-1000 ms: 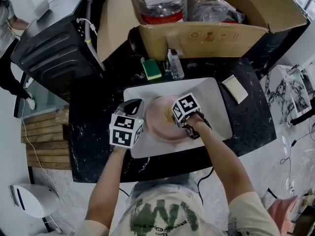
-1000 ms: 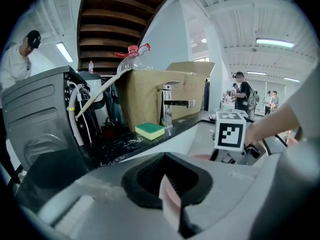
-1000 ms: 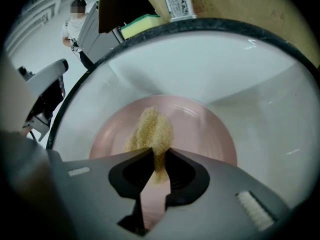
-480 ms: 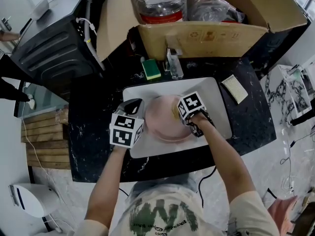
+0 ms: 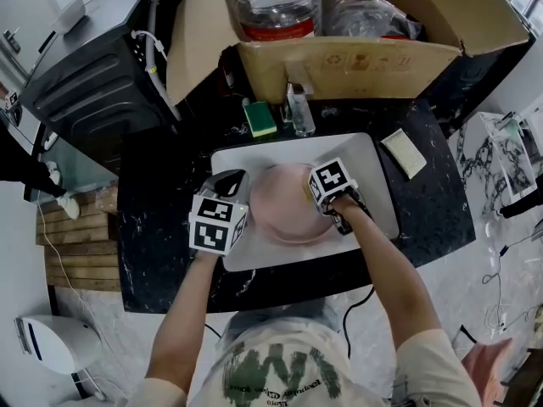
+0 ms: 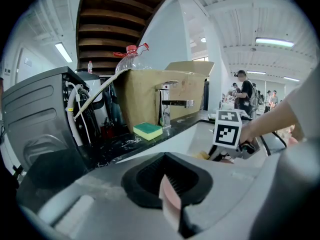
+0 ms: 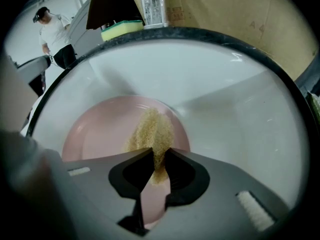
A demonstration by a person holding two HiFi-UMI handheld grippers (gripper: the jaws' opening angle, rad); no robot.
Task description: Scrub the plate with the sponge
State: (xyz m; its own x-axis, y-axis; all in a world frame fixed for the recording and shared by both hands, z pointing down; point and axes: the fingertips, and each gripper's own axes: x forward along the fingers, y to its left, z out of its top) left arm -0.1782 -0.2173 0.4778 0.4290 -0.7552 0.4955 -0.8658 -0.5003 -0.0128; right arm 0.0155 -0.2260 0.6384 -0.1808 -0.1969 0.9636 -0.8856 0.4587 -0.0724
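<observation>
A pink plate lies in the white sink. My left gripper is shut on the plate's left rim, and the pink edge shows pinched in that gripper. My right gripper is over the plate's right side, shut on a tan sponge. The sponge rests against the plate, running forward from the right gripper. In the left gripper view the right gripper's marker cube shows ahead to the right.
A green and yellow sponge and a faucet sit on the black counter behind the sink. A tan pad lies at the right. A cardboard box with a big bottle stands behind, a black appliance at the left.
My right gripper has slid the sponge a little to the right across the plate. The left gripper and the plate have stayed put.
</observation>
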